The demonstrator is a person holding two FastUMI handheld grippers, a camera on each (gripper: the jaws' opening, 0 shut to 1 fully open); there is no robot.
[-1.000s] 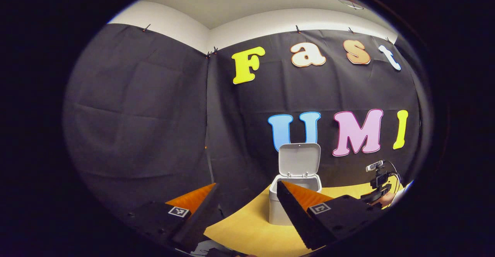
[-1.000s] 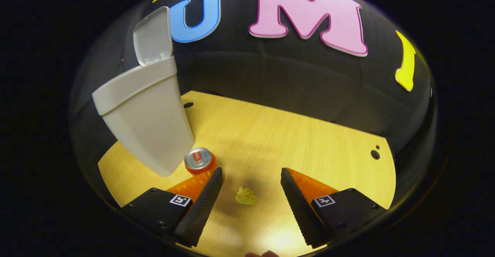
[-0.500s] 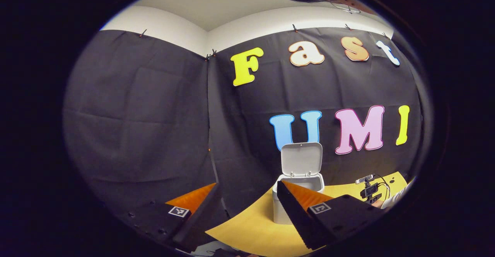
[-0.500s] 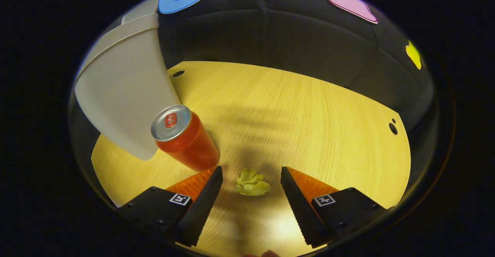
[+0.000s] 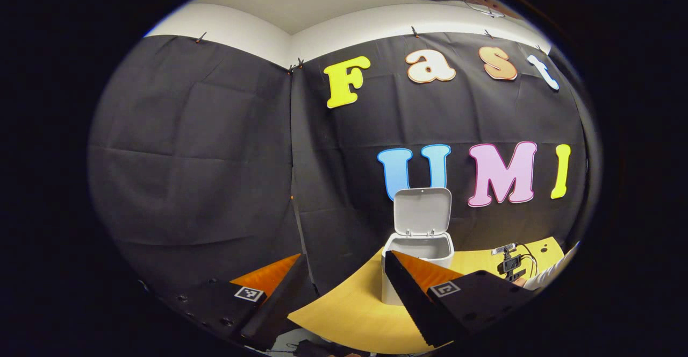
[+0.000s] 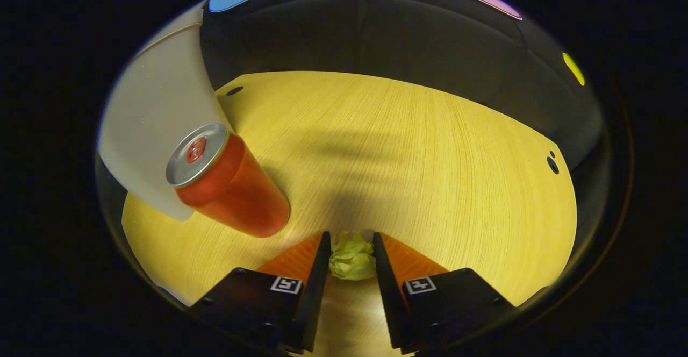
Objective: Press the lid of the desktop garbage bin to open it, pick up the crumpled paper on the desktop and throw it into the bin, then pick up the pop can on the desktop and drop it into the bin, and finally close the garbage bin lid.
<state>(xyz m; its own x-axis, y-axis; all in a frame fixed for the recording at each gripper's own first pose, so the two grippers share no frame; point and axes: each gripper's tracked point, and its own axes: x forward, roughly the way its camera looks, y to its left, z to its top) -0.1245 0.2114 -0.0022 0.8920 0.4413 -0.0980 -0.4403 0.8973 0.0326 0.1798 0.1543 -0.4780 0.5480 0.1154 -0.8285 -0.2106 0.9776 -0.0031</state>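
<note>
My right gripper (image 6: 349,257) is down at the table (image 6: 430,147), its two fingers drawn in against either side of the crumpled paper (image 6: 352,257), pinching the yellow-green wad between them. I cannot tell whether the wad still rests on the wood. Just beyond my left-hand finger stands the pop can (image 6: 228,182), upright on the table, red with a silver top. Behind it, close by, rises the pale wall of the garbage bin (image 6: 150,131).

My left gripper (image 5: 344,287) hangs over the near edge of the table (image 5: 349,314), fingers spread wide with nothing between them. Past its right-hand finger sits the garbage bin (image 5: 419,263) with its lid (image 5: 422,212) swung up and open against the black cloth. Farther right, the other gripper (image 5: 510,264) is small and partly hidden, near a pale sleeve (image 5: 553,273).
</note>
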